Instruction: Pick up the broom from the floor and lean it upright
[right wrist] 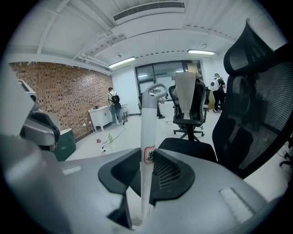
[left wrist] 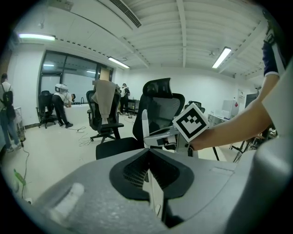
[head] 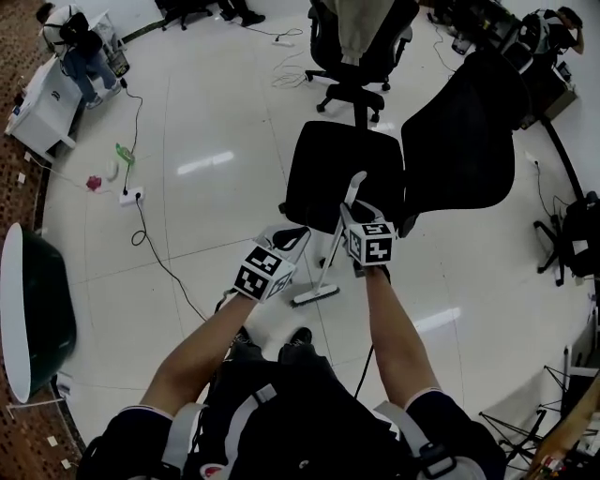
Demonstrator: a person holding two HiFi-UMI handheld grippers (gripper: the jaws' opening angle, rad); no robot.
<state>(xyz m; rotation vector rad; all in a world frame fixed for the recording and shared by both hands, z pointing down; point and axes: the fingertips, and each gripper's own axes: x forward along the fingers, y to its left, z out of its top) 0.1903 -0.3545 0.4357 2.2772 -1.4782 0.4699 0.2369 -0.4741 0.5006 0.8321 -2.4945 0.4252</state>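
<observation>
The white-handled broom (head: 351, 197) is off the ground along most of its length and stands nearly upright. Its flat pale brush head (head: 316, 295) is down on the glossy white tiled floor (head: 216, 112), just ahead of the person's black shoes (head: 300, 336). The handle tilts up towards the seat of a black office chair (head: 342, 173); I can't tell whether it touches the seat edge. The right gripper (head: 351, 223) is clamped on the handle well up from the brush, below the looped top end. In the right gripper view the white pole (right wrist: 147, 132) runs straight up between the dark pads, which press on it from both sides just by a small red-edged label (right wrist: 149, 155). The left gripper (head: 298, 234) sits lower and to the side, near the broom but apart from it. Its jaws are drawn together, and from its own view the handle (left wrist: 144, 125) stands a little way ahead with the right gripper (left wrist: 153, 135) reaching in from the right to hold it. A taller black mesh-backed chair (head: 464, 141) stands just right of the first. Behind them is another chair with a beige cloth draped over its back (head: 366, 23). Off to the left a white power strip (head: 131, 197) lies on the floor with a black cable trailing from it, and a dark green tub with a white rim (head: 33, 314) sits at the edge of the room.
</observation>
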